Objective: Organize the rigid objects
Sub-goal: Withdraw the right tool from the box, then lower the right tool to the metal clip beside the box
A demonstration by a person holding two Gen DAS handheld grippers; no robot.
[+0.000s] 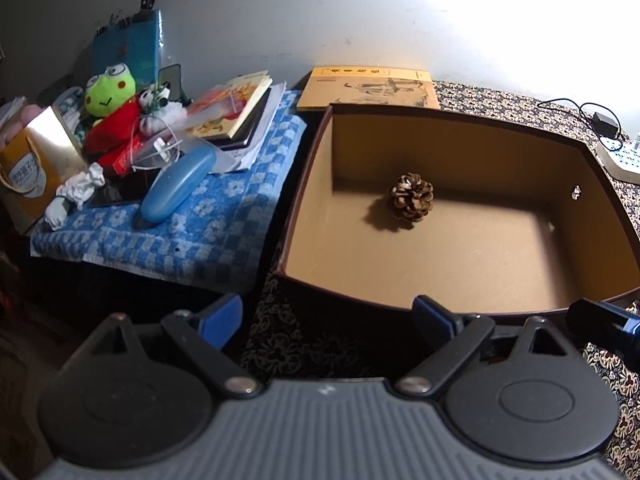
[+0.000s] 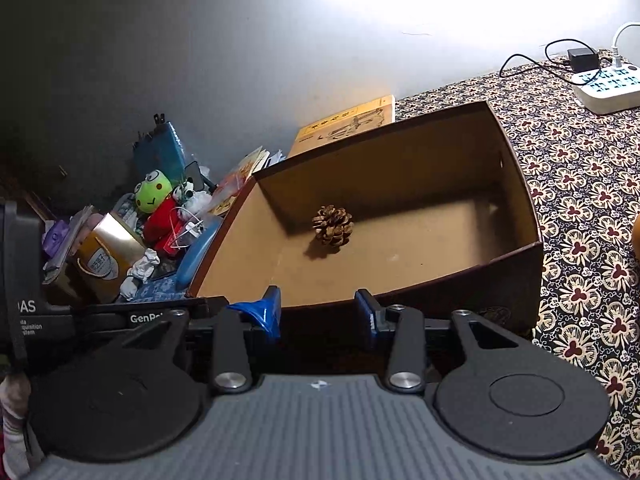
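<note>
One brown pine cone (image 1: 412, 201) with open woody scales sits alone on the floor of an open rectangular cardboard box (image 1: 460, 276), tan and matte inside, dark maroon outside. We see the cone nearer the back wall and left of the middle; its rounded shape shows no clear long axis, and we cannot tell which way its tip points.

Two grippers hover at the near edge of the box. Our left gripper (image 1: 328, 318) has its two blue-tipped black fingers spread wide with nothing between them, above the near left corner of the box. Our right gripper (image 2: 318, 312) keeps its two fingers a moderate way apart, pinching nothing, just before the near wall; its left fingertip (image 2: 264, 314) looks bent or twisted.

Behind the box lies one flat yellow-orange booklet (image 1: 370, 90) with a dark ink drawing on its cover. Under the box spreads a dark cloth with a cream floral print (image 2: 580, 208). On it, at the far right, we count one white power strip (image 2: 608, 88) with one black adapter (image 2: 582, 60) and its thin black cable.

Left of the box lies one blue-and-white checked towel (image 1: 180, 236), soft and looped. On it rest one smooth blue oval glasses case (image 1: 176, 186), one stack of books (image 1: 240, 112), one green frog plush in a red outfit (image 1: 110, 110), one crumpled white paper (image 1: 78, 190) and one glossy gold paper bag (image 1: 38, 160).
</note>
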